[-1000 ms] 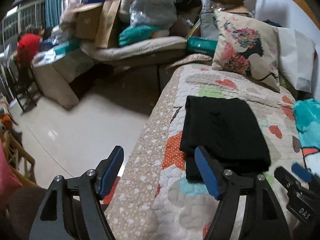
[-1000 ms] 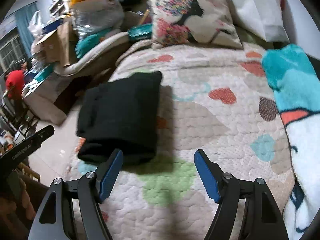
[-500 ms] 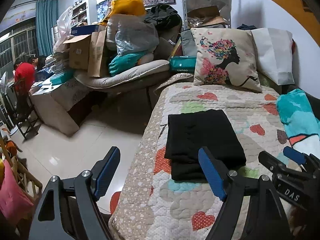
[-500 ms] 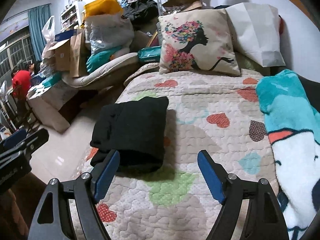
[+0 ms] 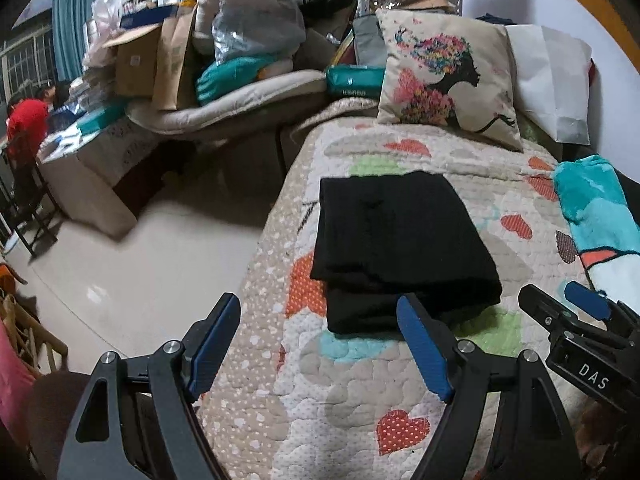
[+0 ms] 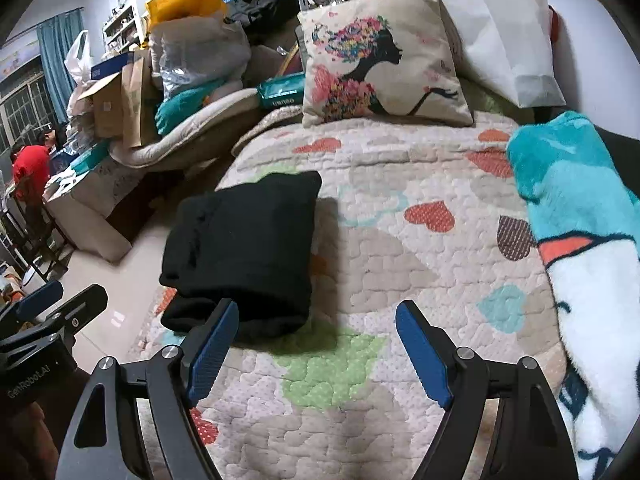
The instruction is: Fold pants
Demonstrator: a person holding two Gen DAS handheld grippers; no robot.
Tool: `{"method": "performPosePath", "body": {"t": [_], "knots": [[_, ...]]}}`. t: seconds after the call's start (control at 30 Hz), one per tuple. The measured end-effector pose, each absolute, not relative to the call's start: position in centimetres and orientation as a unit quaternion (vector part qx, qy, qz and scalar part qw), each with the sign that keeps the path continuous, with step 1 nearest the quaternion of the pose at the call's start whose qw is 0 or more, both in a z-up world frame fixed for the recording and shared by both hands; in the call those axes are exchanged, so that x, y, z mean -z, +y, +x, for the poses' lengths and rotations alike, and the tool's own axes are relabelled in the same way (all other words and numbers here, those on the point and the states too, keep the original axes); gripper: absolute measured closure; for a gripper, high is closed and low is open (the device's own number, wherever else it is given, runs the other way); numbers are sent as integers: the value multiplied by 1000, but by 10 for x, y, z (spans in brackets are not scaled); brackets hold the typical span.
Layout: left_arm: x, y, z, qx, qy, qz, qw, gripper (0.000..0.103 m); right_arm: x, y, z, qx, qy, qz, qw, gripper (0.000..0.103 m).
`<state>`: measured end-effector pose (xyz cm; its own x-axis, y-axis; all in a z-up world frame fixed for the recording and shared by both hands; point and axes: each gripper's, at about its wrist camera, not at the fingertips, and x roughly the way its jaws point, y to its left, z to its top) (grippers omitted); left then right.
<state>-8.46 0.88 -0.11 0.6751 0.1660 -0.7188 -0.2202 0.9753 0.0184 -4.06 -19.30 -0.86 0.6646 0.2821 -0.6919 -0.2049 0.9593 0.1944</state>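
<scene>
Pants (image 5: 400, 248) folded, just beyond both empty claws

Bare quilt (image 6: 400, 264) separates folded pants (image 6: 244, 248) from blanket (image 6: 576, 216).

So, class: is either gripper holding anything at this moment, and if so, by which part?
Nothing is held. The left gripper and right gripper are both open with nothing between their fingers; the folded black pants lie on the quilt.
</scene>
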Motion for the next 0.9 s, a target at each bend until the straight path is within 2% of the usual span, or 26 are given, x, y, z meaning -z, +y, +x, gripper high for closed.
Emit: {"method": "performPosePath", "body": {"t": [0.3, 0.9], "knots": [[18, 17, -75, -105, 415, -56, 902, 23, 23, -192, -31, -129, 409, 55, 902, 18], [21, 20, -72, -97, 421, -63, 900, 23, 28, -191, -28, -127, 417, 58, 898, 18]]}}
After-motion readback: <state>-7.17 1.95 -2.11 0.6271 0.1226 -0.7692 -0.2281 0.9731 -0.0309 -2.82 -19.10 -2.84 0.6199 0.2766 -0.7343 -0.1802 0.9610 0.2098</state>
